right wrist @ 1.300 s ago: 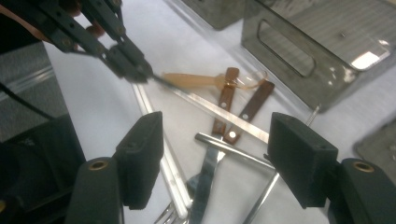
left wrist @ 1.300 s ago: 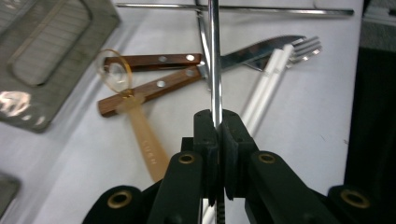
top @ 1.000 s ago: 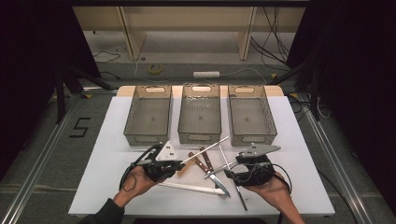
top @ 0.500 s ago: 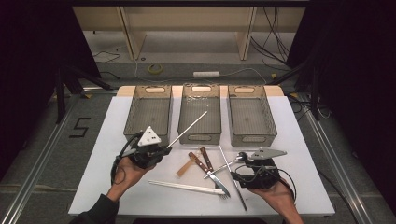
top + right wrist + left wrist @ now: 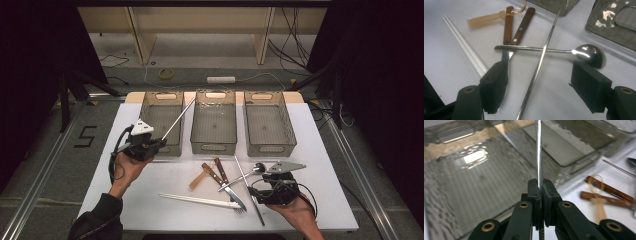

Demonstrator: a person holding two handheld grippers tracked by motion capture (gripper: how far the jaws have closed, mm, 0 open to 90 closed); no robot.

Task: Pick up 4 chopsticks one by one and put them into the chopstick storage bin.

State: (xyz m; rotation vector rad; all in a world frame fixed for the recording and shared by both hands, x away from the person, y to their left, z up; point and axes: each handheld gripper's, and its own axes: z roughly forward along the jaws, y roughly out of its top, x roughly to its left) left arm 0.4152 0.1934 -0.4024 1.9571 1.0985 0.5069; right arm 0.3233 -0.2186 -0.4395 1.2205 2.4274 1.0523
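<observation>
The left tool [image 5: 159, 142] – shut tight on a metal stick [image 5: 178, 118] – has carried it from the counter's [image 5: 150, 205] middle pile to over the left bin [image 5: 160, 120], ready to drop, while the right tool [image 5: 541, 87] waits open.

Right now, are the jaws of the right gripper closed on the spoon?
No. In the right gripper view the right gripper has its jaws wide apart above the table, with the spoon lying untouched beyond them.

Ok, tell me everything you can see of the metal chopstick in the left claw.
The metal chopstick is a thin, shiny silver rod. The left claw is shut on one end, which looks textured below the pads. It is off the table, slanting up over the left bin, tip near that bin's far corner. Nothing else touches it.
</observation>
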